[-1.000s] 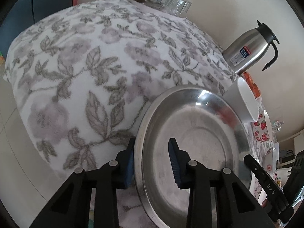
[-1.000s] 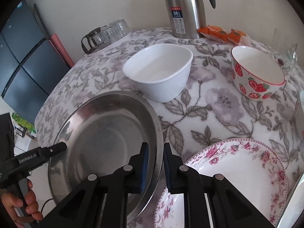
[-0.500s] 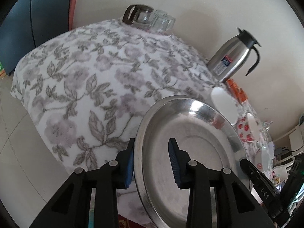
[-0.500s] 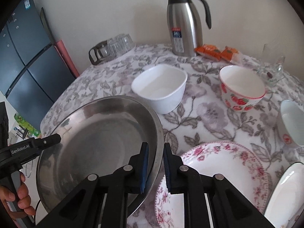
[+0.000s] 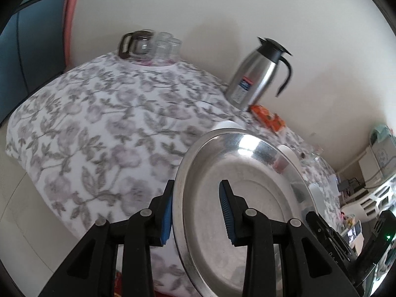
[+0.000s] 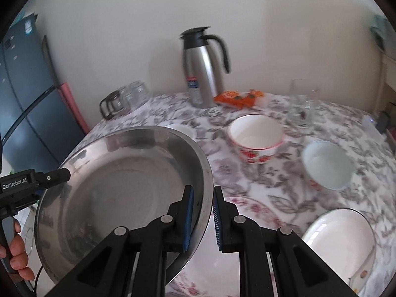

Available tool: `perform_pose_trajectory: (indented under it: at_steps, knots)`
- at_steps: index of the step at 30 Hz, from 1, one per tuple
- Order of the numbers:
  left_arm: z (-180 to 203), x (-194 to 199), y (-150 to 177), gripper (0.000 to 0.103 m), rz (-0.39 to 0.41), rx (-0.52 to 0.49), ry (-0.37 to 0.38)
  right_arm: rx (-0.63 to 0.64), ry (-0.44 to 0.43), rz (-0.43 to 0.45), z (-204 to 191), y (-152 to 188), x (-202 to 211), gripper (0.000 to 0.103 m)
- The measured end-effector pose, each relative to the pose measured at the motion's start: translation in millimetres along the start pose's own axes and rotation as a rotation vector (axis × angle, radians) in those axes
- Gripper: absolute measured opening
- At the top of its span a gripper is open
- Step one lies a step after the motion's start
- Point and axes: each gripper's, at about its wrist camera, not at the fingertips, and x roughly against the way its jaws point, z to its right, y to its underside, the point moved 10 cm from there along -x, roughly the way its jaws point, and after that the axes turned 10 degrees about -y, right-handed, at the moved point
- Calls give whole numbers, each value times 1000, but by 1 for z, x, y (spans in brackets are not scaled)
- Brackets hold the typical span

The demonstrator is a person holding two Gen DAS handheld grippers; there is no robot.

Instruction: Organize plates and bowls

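A large round stainless-steel plate fills the lower left of the right wrist view, tilted and lifted clear of the worktop with its grey floral cloth. The right gripper has its blue-padded fingers pinching the plate's right rim, one inside and one outside. At the left edge the left gripper meets the opposite rim, with a person's hand on its handle below.

In the left wrist view the same plate sits lower centre, and the left gripper straddles its near rim, the fingers clamped on it.

On the worktop, a strawberry-patterned white bowl lies right of centre, a pale white bowl further right, a white oval dish at lower right, and a pink-flowered plate partly hidden behind the right gripper. A steel thermos jug with black handle stands at the upper centre, beside orange packets.
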Motion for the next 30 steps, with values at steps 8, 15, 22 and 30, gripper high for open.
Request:
perform_pose_trajectory:
  at_steps: [8, 15, 22, 30]
  knots:
    - [63, -9, 17, 35, -40, -83, 36, -106, 87, 35, 56, 4, 31, 17]
    - [104, -17, 31, 35, -58, -168, 30, -173, 158, 45, 93, 15, 51, 17]
    - [136, -31, 48, 35, -85, -228, 39, -234, 237, 26, 127, 31, 60, 17]
    - [138, -55, 69, 35, -135, -257, 18, -238, 284, -51, 142, 48, 48, 17]
